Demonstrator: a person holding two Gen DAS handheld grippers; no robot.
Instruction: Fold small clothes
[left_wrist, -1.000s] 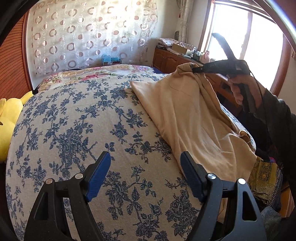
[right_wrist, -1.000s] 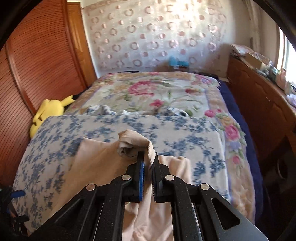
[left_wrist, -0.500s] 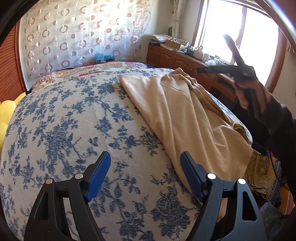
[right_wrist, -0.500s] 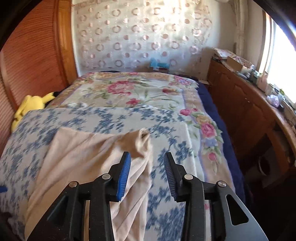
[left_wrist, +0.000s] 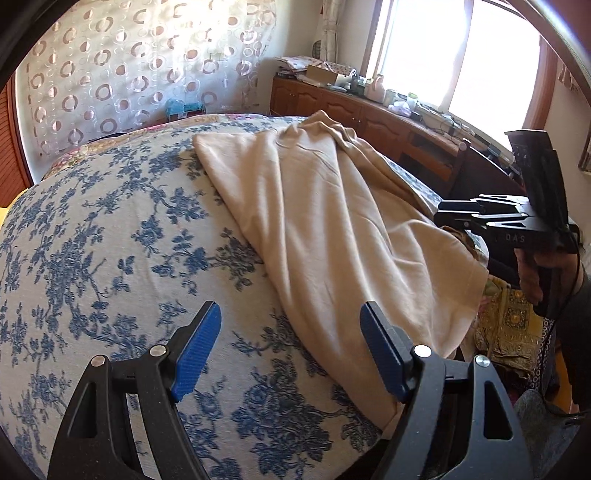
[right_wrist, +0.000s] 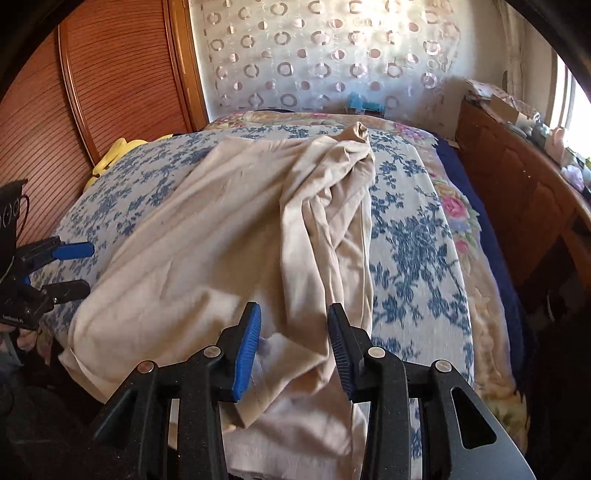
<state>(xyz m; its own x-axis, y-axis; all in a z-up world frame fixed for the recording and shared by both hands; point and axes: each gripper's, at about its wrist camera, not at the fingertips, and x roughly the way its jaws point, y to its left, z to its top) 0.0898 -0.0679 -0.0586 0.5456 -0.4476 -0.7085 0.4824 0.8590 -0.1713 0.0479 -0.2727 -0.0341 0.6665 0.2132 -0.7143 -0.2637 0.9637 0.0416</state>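
- On the blue-flowered bed cover (right_wrist: 410, 236) lies the beige garment (right_wrist: 221, 229), spread lengthwise from the near edge toward the far end, which gives a broad, soft surface to flatten and fold it on.
- Its left part lies fairly smooth, while the right side is gathered into a long ridge of folds ending in a bunched tip (right_wrist: 356, 134) at the far end; that looks like cloth let drop there, not laid out.
- The right gripper (right_wrist: 293, 345) hangs over the near end of the garment with its jaws partly apart and nothing pinched between them; they have just been opening within the last second, and the pads press on no cloth, so it holds nothing.
- The left gripper (left_wrist: 290, 349) stands wide open over the bare cover just beside the garment's left edge, empty; its right pad (left_wrist: 382, 352) overlaps the hem in the picture, but whether it touches I cannot tell.
- Both tools point down at the near hem, likely because that is where a fresh hold would let the ridge be pulled flat.
- A yellow soft toy (right_wrist: 112, 155) sits at the far left by the wooden wall panel (right_wrist: 122, 77), well apart from the work.
- The fold itself is not yet begun, as I judge it.
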